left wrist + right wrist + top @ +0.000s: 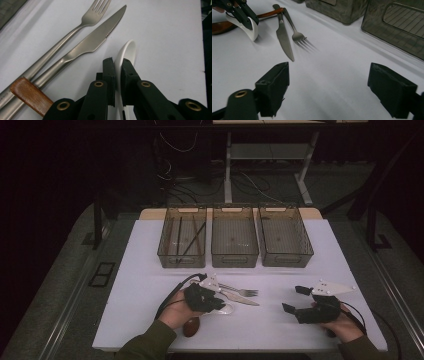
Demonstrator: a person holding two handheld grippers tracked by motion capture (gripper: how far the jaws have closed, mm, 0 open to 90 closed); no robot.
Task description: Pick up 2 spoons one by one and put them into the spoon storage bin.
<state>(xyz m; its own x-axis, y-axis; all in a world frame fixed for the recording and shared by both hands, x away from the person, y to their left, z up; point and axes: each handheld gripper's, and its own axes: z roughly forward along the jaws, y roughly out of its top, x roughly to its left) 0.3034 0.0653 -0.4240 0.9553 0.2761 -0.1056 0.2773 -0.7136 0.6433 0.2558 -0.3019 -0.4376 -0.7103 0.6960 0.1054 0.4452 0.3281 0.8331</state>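
Your left claw (pixel 118 72) is pinched shut on the white spoon (pixel 126 53), low centre of the left gripper view, just right of the knife (pixel 96 41) and fork (pixel 82 21). The thin handle could twist or slip as you lift, clipping the knife. Your right claw (pixel 328 87) hangs wide open and empty. Open table (pixel 280 285) runs toward the three bins (pixel 235 242).
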